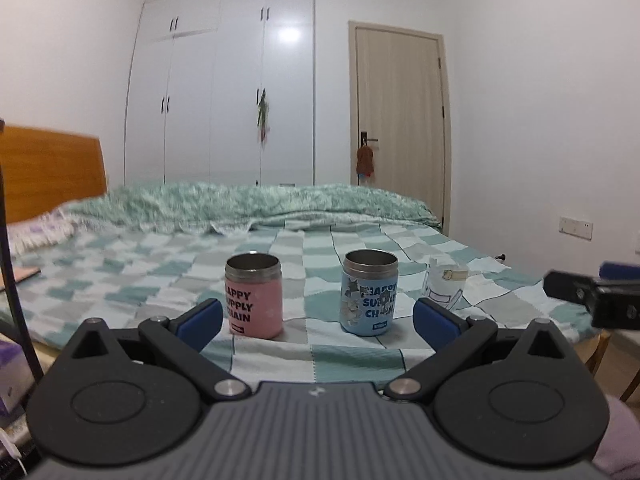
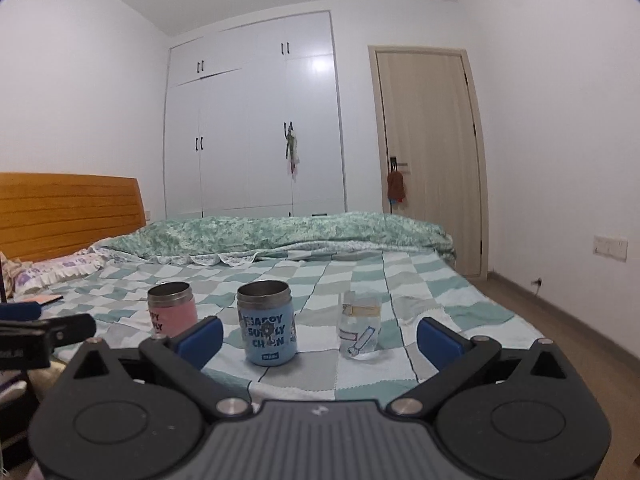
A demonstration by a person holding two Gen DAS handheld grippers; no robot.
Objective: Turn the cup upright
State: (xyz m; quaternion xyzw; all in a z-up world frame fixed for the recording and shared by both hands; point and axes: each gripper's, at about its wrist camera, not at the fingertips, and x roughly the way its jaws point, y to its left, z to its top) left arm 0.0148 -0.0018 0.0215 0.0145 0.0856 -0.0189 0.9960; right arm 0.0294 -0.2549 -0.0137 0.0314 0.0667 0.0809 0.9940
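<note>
Three cups stand in a row near the front edge of the bed. A pink cup (image 1: 254, 296) (image 2: 172, 310) stands upright on the left, mouth up. A blue cup (image 1: 370, 293) (image 2: 266, 322) stands upright in the middle, mouth up. A clear glass cup (image 1: 443, 285) (image 2: 360, 330) with printed labels stands on the right; its pictures look inverted. My left gripper (image 1: 318, 320) is open and empty, short of the pink and blue cups. My right gripper (image 2: 320, 338) is open and empty, short of the blue and glass cups.
The bed (image 1: 120, 256) has a checked green-and-white cover and a rumpled green quilt (image 2: 280, 232) at the back. A wooden headboard (image 2: 68, 212) is at the left. White wardrobe (image 2: 256, 120) and a door (image 2: 428, 160) are behind. Floor (image 2: 580, 340) lies right of the bed.
</note>
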